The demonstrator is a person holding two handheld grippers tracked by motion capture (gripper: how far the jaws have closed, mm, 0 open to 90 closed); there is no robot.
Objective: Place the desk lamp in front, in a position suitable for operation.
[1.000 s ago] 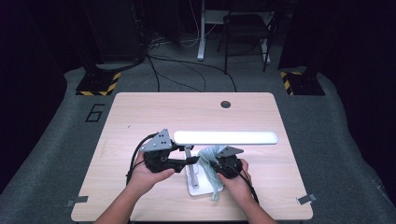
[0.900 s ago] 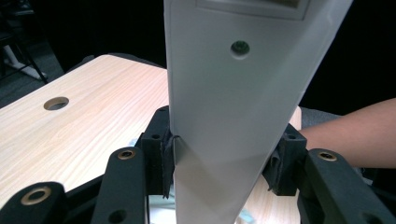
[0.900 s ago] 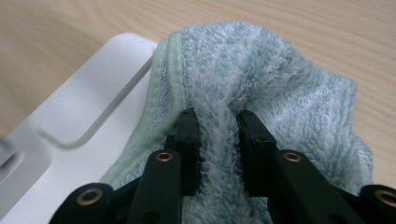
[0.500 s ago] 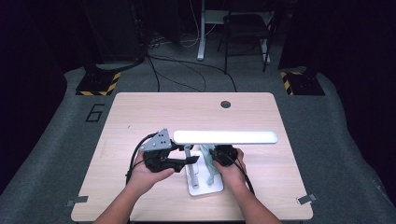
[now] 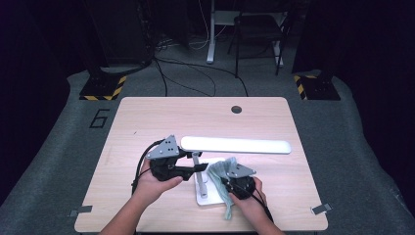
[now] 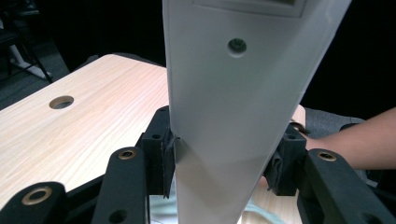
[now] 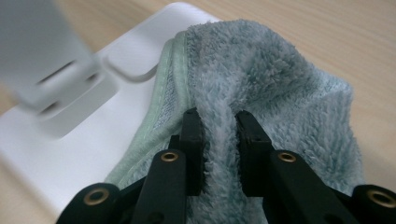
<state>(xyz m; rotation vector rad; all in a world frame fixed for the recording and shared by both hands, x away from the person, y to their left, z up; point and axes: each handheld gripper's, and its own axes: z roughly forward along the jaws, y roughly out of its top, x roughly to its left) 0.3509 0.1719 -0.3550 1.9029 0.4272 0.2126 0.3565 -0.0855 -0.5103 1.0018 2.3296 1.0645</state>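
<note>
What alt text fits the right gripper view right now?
The right gripper pinches a fold of fluffy pale blue-green cloth between its black jaws. The cloth lies partly over the white lamp base on the wooden table, and the lamp's stem rises blurred at upper left.

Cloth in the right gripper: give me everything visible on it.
The cloth is a pale blue-green, fluffy microfibre towel with a stitched, lighter green hem. It is bunched, not spread. The right gripper has its jaws pinched on a fold of it. It lies partly over the white lamp base and partly on the wooden table. In the high view it sits just right of the lamp's post, with a tail hanging towards the table's near edge.
</note>
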